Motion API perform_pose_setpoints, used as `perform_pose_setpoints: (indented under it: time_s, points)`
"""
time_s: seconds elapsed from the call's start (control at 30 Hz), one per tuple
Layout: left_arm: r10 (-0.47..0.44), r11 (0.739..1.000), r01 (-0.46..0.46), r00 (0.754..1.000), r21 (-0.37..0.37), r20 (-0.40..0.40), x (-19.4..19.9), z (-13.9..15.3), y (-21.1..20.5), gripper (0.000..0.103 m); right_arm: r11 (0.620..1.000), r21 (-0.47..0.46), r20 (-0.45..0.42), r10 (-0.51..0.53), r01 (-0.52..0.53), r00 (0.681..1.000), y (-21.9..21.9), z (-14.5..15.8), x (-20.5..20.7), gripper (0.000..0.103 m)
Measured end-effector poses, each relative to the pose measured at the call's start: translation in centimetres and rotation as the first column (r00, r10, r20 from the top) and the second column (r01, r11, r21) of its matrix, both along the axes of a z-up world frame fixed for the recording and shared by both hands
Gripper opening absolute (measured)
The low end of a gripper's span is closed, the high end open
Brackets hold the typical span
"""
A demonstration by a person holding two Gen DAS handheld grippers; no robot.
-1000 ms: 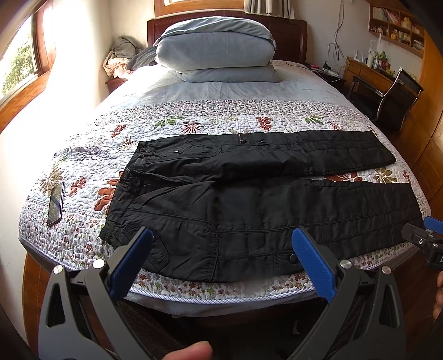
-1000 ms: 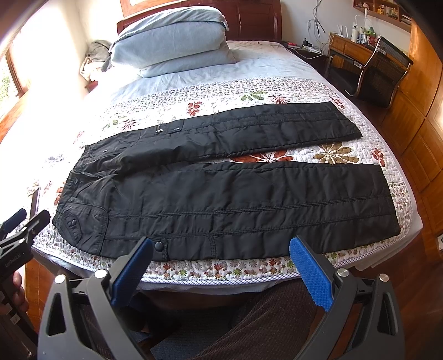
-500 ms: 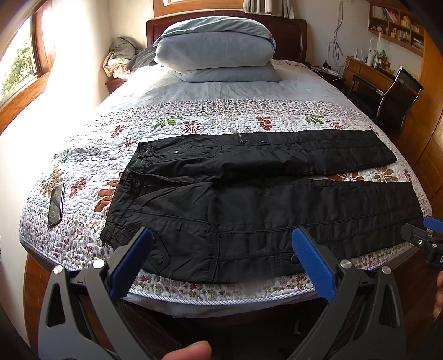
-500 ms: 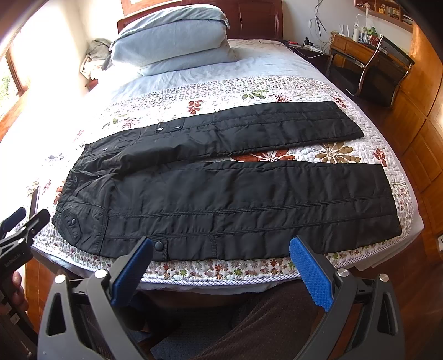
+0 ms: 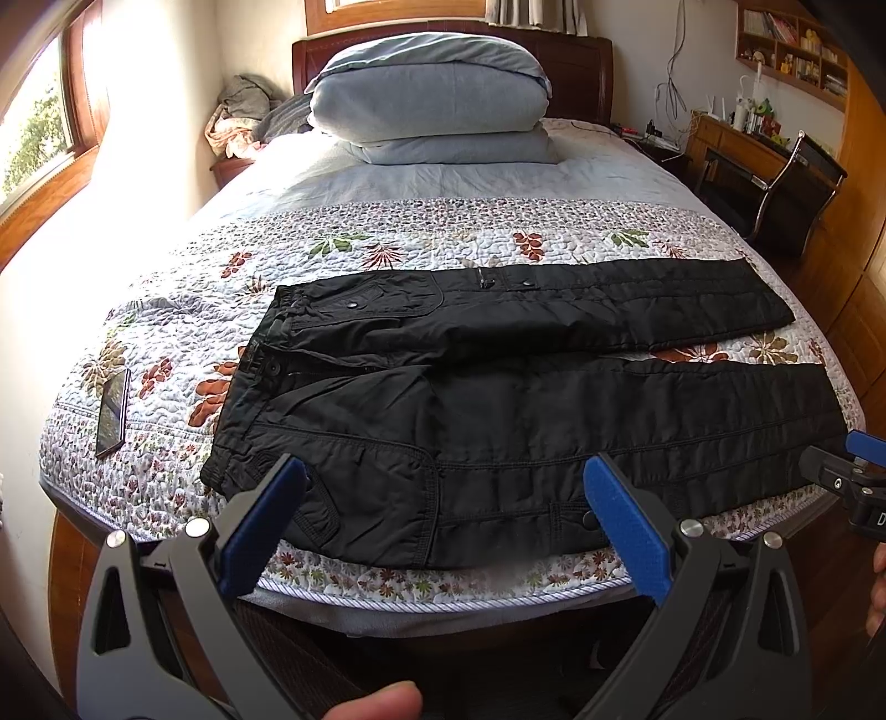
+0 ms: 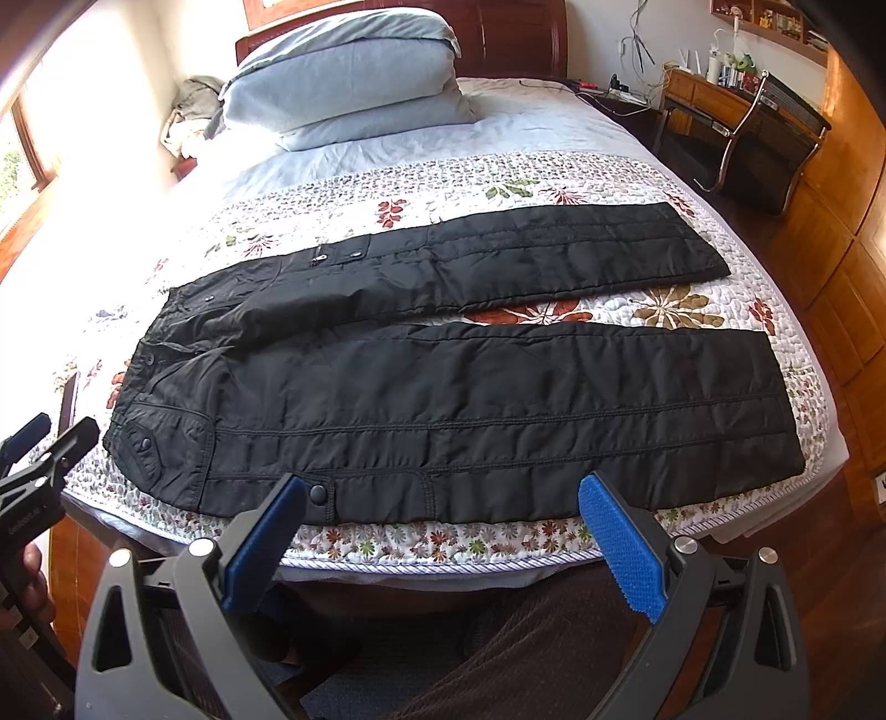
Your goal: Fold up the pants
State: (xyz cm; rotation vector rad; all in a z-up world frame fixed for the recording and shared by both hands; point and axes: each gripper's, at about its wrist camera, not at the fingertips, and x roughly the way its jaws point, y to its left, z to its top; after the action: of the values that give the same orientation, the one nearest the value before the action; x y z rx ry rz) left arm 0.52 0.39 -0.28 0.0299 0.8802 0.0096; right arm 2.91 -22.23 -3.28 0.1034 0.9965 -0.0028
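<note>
Floral quilt (image 5: 183,310) under black pants (image 5: 498,399), spread flat.
I see my left gripper (image 5: 443,515) and right gripper (image 6: 440,531) both released, holding nothing.

In the left wrist view, the left claw (image 5: 443,509) covers the near edge of the pants (image 5: 498,410), and the right claw (image 5: 853,476) is cut off by the right edge. In the right wrist view, the left claw (image 6: 44,454) is cut off at the left edge. The small things on the shelf (image 5: 797,50) are too tiny to tell.
</note>
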Motion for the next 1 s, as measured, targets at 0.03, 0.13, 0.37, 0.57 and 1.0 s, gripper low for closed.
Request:
perform_pose_setpoints:
  time_s: [0.03, 0.13, 0.37, 0.57, 1.0]
  points:
    - [0.000, 1.000, 0.000, 1.000, 0.001, 0.000, 0.0, 0.0, 0.0, 0.100, 1.000, 0.000, -0.001, 0.000, 0.000, 1.000, 0.0, 0.0, 0.1, 0.100]
    - [0.001, 1.000, -0.001, 1.000, 0.005, -0.002, 0.2, -0.1, 0.0, 0.100, 1.000, -0.001, -0.005, 0.001, -0.001, 1.000, 0.1, -0.2, 0.3, 0.100]
    - [0.000, 1.000, 0.000, 1.000, 0.010, -0.002, 0.4, -0.2, 0.0, 0.101, 1.000, 0.001, -0.015, -0.001, 0.001, 1.000, 0.0, -0.6, 0.5, 0.100]
    - [-0.003, 1.000, 0.003, 1.000, 0.016, -0.005, 0.8, -0.6, -0.2, 0.100, 1.000, 0.005, -0.022, 0.002, -0.002, 1.000, -0.1, -1.1, 0.8, 0.100]
    - [-0.099, 0.950, 0.061, 0.989, -0.305, -0.113, 5.2, -3.6, 3.0, 0.100, 1.000, -0.004, -0.017, 0.023, -0.023, 1.000, -0.7, -2.8, 2.9, 0.100]
